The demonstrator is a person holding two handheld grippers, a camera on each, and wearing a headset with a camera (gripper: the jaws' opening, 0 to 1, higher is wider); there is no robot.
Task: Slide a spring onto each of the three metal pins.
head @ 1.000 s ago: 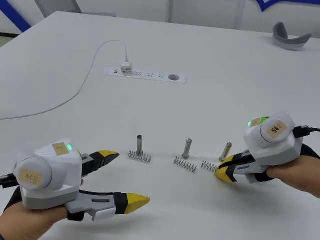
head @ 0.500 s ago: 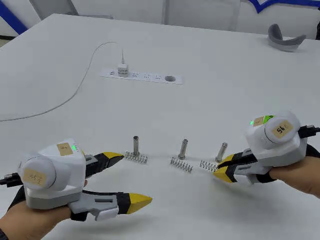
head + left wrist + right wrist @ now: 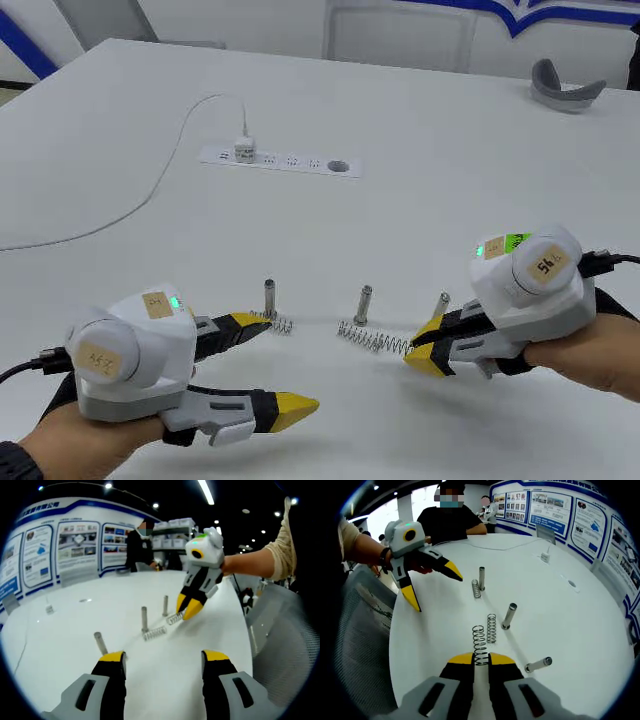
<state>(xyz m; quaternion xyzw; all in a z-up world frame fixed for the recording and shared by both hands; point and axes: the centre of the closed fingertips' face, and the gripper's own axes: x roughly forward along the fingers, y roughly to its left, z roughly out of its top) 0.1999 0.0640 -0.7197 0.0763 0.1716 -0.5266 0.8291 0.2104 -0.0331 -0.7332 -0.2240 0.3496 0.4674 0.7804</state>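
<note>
Three short metal pins stand in a row on the white table: left pin point(image 3: 270, 297), middle pin point(image 3: 363, 303), right pin point(image 3: 441, 303). A spring point(image 3: 281, 323) lies at the left pin's foot. A second spring point(image 3: 355, 335) lies in front of the middle pin. My right gripper point(image 3: 413, 357) is shut on the end of the third spring point(image 3: 479, 641), which lies flat beside the second spring point(image 3: 491, 627). My left gripper point(image 3: 279, 364) is open and empty, its upper fingertip point(image 3: 255, 322) close to the left spring. In its own view the left gripper point(image 3: 164, 656) faces the pins point(image 3: 144, 619).
A white power strip point(image 3: 278, 160) with a plugged-in charger and a cable point(image 3: 150, 195) lies farther back on the table. A grey curved object point(image 3: 566, 82) rests at the far right corner. A person point(image 3: 451, 515) sits across the table's end.
My right gripper has shifted left and closed on the right spring, drawing it up beside the middle spring. My left gripper has moved right, toward the left pin.
</note>
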